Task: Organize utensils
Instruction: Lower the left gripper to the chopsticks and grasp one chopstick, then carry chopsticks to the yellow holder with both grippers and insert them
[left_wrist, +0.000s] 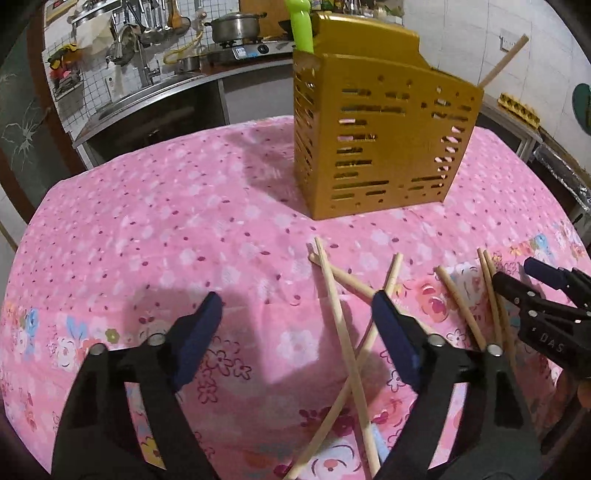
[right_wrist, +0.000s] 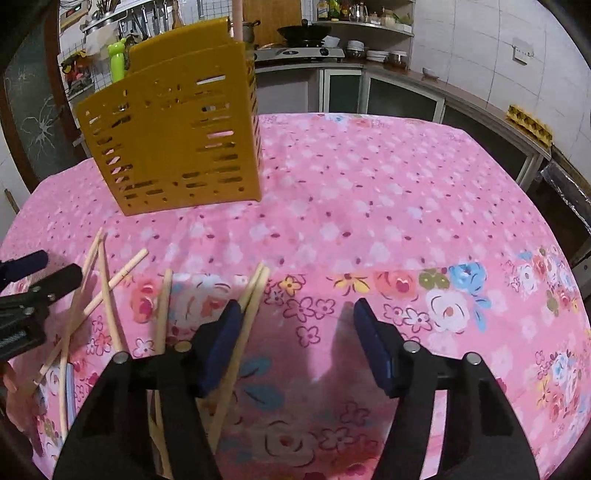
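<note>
Right wrist alone shows wok (right_wrist: 302, 32) behind holder (right_wrist: 173, 129)

both claws (left_wrist: 295, 310) (right_wrist: 295, 325) black plastic, dark-blue pads, silver screws — one seemingly stamped "das".

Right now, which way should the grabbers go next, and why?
Probably the right gripper should shift left and close on the chopstick pair beside its left finger. Both grippers are open and empty, loose chopsticks lie on the cloth, and the yellow holder already has one stick in it.
</note>
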